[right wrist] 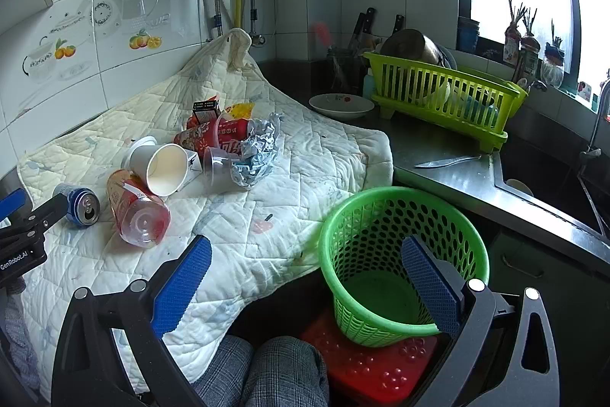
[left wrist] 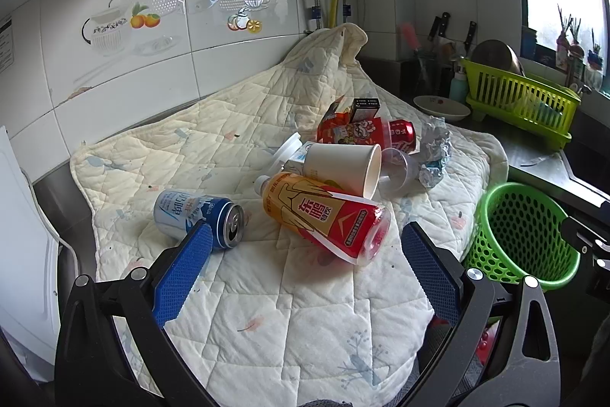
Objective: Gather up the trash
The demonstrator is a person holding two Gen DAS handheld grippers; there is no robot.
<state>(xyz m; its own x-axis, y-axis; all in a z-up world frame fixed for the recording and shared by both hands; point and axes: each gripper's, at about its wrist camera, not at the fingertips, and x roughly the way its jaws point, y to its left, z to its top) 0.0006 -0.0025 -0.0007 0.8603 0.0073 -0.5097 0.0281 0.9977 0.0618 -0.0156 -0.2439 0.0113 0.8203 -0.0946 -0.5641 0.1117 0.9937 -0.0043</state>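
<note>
Steel counter [right wrist: 450, 155], quilted cloth [left wrist: 267, 292] (cans, bottle, cups atop), plate [right wrist: 341, 105], knife [right wrist: 444, 161]

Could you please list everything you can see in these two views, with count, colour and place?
quilted cloth: one, cream, covering the counter
can: one, blue and white, lying left
bottle: one, orange and red, lying centre
paper cup: one, white, on its side
clear cup: one, beside the paper cup
red can: one, rear of pile
crumpled foil: one, silver
basket: one, green, empty, on a red stool
dish rack: one, lime, counter
left gripper: open
right gripper: open
</note>
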